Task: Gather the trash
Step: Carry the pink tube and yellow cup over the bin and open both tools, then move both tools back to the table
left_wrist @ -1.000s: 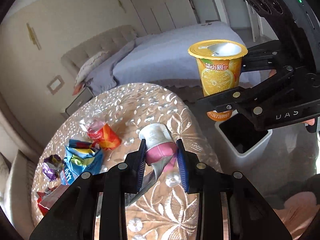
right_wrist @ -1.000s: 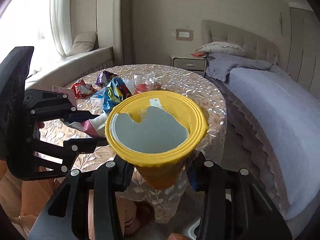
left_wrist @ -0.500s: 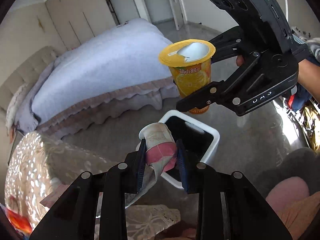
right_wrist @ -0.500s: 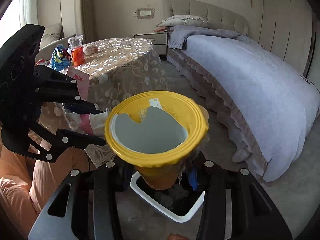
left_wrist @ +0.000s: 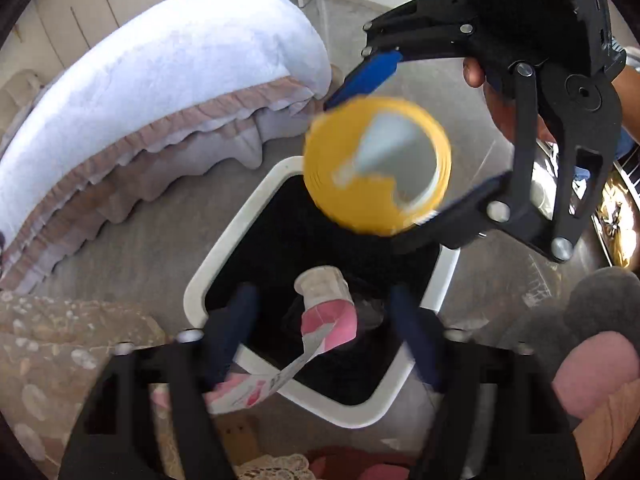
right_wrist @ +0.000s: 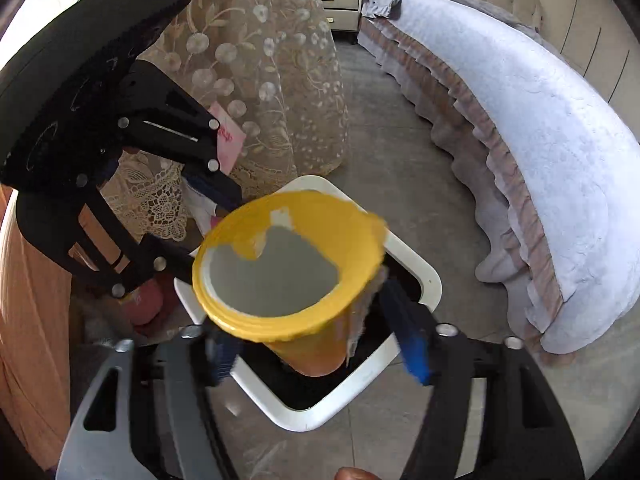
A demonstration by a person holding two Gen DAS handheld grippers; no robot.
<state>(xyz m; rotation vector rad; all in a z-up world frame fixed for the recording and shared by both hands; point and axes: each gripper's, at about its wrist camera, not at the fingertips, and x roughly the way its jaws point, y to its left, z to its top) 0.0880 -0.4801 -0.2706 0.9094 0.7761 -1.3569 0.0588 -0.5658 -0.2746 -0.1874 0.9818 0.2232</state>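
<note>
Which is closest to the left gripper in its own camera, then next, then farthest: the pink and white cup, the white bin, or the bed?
1. Pink and white cup: between the opening jaws of the left gripper.
2. White bin: just beneath, on the floor.
3. Bed: far off, upper left.

No text or label can be read.
</note>
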